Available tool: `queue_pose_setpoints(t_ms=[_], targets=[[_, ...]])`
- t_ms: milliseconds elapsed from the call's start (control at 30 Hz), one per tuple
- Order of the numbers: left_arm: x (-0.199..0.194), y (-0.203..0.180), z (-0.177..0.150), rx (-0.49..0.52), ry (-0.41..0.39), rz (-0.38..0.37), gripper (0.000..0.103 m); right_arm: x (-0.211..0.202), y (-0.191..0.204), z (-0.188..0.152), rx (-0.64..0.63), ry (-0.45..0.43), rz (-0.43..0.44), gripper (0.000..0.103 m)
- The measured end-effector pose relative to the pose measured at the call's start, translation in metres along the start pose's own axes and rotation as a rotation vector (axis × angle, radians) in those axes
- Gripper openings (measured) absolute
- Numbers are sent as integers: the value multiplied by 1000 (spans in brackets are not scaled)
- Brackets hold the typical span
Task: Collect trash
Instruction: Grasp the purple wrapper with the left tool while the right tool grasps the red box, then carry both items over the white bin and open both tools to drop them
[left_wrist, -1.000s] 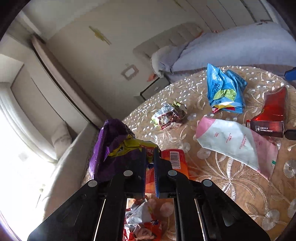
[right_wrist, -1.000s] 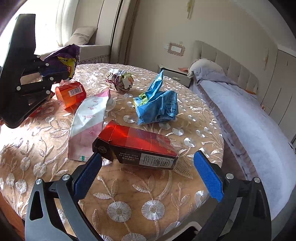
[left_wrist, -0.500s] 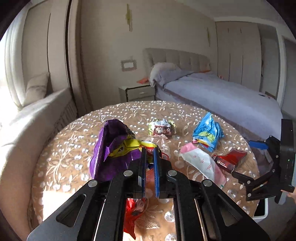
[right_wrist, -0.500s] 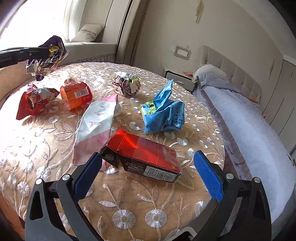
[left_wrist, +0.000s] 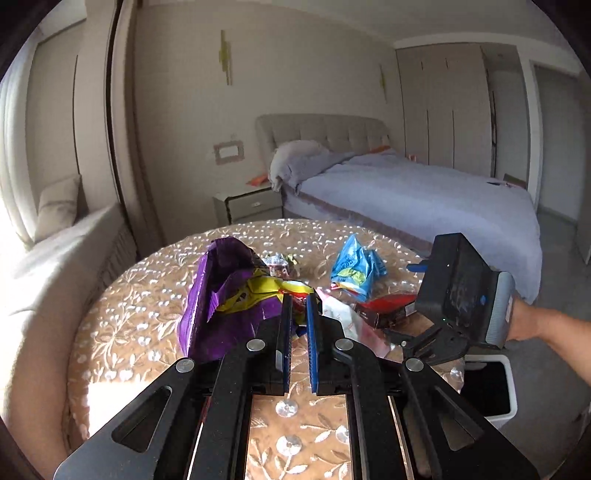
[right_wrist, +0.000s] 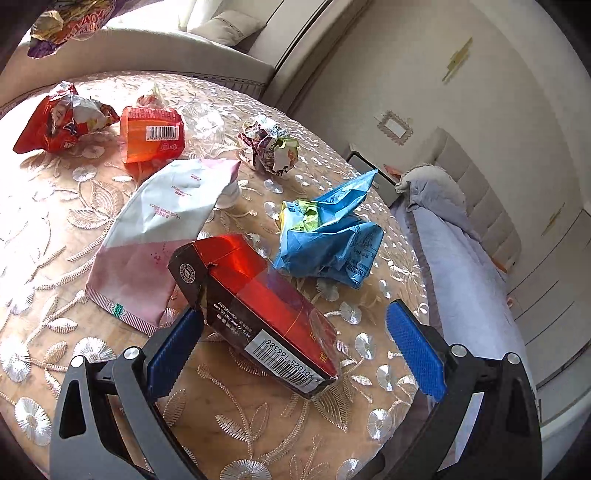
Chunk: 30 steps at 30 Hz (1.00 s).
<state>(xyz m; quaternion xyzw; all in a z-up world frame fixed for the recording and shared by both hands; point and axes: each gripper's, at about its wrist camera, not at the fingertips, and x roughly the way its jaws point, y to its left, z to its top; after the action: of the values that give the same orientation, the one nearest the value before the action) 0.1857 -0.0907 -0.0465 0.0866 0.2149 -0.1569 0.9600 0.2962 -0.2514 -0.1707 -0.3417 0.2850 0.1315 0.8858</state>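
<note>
Crinkled purple wrapper (left_wrist: 221, 306), glossy foil

A bedroom in daylight: a bed (left_wrist: 424, 195) with a lilac cover and tufted beige headboard (left_wrist: 325, 131) fills the right of the frame, a nightstand (left_wrist: 247, 203) beside it at centre. Sun pours from the far left over a cushioned window seat (left_wrist: 55, 251) and a round table (left_wrist: 140, 280) in embroidered cloth. Pale wardrobes (left_wrist: 447, 107) line the upper right wall.
</note>
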Motion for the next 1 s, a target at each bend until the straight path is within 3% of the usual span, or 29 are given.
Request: queue_pose_setpoints(t_ms=[33,67,100,267,467,733,1000], targets=[[0,-1,-1,-4,5,0,6,2,-2,2,16,8,29,96],[0,-1,-2,-7,10,-1,6,4,-3,3,26,21,41,70],[0,-2,-2,-12,13,-2,6,5,-5,3,41,29,36,57],[-5,-6,-3,-21,18,-23,6,-27,-14,-4,156,-14,67,55],[-12,-31,1,16,-9,-91,6,-112,-29,-24,246,-101,65,55],[-13,-103,8,117,-39,-224,6,-194,-57,-68,349,-117,-50,56],[7,-190,5,215,-24,-352,6,-235,-78,-125,451,-63,-129,56]])
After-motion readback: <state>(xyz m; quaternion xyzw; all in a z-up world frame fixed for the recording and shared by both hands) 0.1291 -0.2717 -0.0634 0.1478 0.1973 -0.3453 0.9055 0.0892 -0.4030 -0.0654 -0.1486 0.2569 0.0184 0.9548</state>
